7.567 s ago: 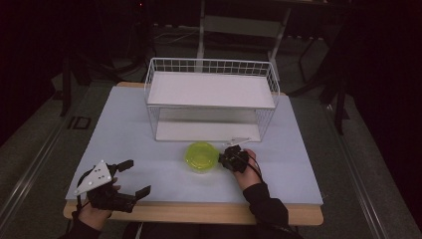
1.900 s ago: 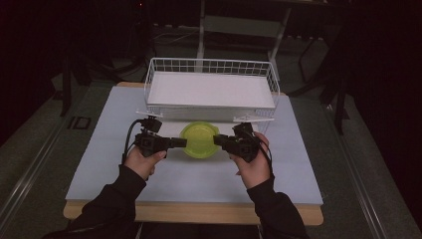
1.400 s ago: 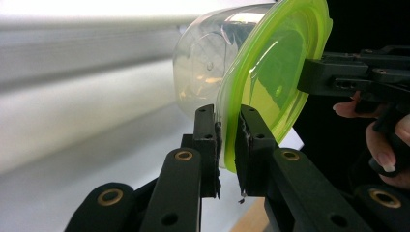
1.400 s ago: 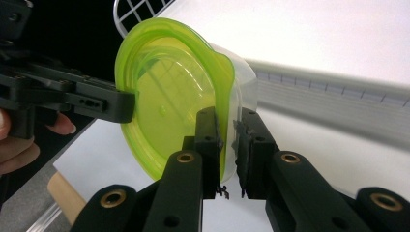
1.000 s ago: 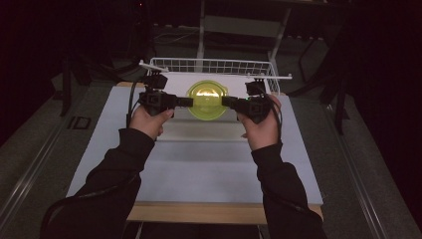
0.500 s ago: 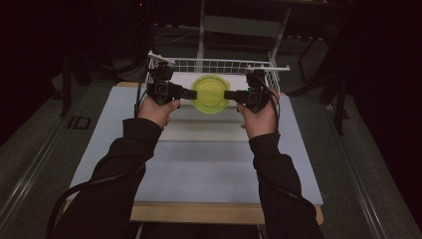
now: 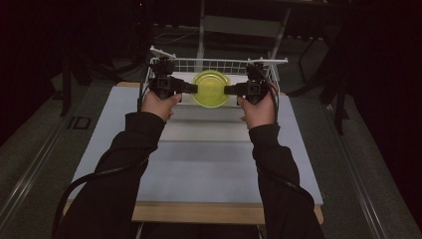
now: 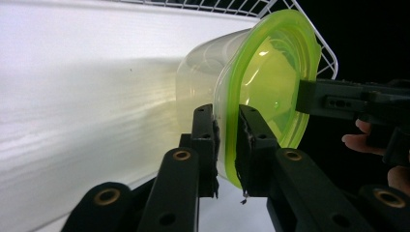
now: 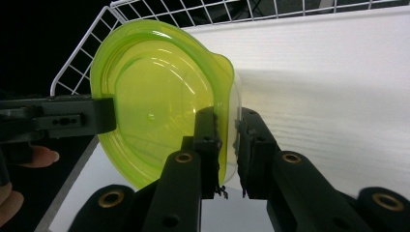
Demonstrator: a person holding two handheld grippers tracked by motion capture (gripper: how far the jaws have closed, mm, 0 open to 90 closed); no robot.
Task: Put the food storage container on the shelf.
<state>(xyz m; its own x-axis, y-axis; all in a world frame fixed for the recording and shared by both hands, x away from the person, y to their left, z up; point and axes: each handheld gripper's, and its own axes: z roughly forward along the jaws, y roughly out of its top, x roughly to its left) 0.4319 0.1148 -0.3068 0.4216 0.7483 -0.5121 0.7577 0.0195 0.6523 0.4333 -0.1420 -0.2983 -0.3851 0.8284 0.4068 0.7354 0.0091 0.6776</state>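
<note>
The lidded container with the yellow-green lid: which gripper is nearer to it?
Neither: both grip it. The left gripper pinches the rim of the container on its left side, the right gripper pinches the opposite rim, above the wire basket.

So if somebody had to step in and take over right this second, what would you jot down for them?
Left gripper: shut on the container's rim.
Right gripper: shut on the opposite side of the rim.
Green-lidded container: held between both, over the top tray of the white wire rack, at the far end of the table.
Done: container lifted from the table up to the rack.
Left: probably lower it onto the tray, then open both grippers and pull back.
</note>
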